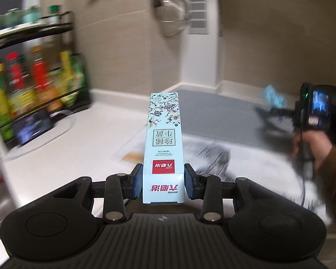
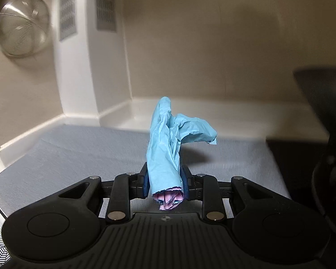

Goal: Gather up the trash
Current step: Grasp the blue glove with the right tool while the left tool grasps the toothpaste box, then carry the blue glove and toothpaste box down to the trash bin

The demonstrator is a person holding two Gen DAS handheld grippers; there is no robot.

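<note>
Between the blue pads of the left tool [image 1: 163, 182], in the left wrist view, stands a long pale-blue carton [image 1: 163, 139] with a flower print, Chinese characters and a red label. The tool is clamped on the carton's near end, one pad on each side wall, and the carton runs straight ahead from the jaws, lifted clear of the white bench [image 1: 96, 134]. Beneath and ahead of the tool a flat clear packet [image 1: 131, 152] lies on the bench; further ahead a grey mat [image 1: 212, 112] covers the back part. To the tool's left a black rack [image 1: 33, 71] of bottles stands, blurred, with a small lit screen [image 1: 32, 126] leaning at its foot. A wire strainer [image 1: 173, 15] hangs on the wall ahead. Far to the right a hand [image 1: 311, 148] in a brown sleeve holds the right tool [image 1: 277, 109], which carries something light blue over the mat.

In the right wrist view the right tool [image 2: 164, 185] grips a crumpled wad of blue paper [image 2: 168, 139] with pink showing at its near end. The pads press its lower part and the rest rises ahead, one flap bent to the right. The grey mat [image 2: 78, 152] lies under and ahead of the tool, and the strainer [image 2: 22, 29] hangs high to its left.
</note>
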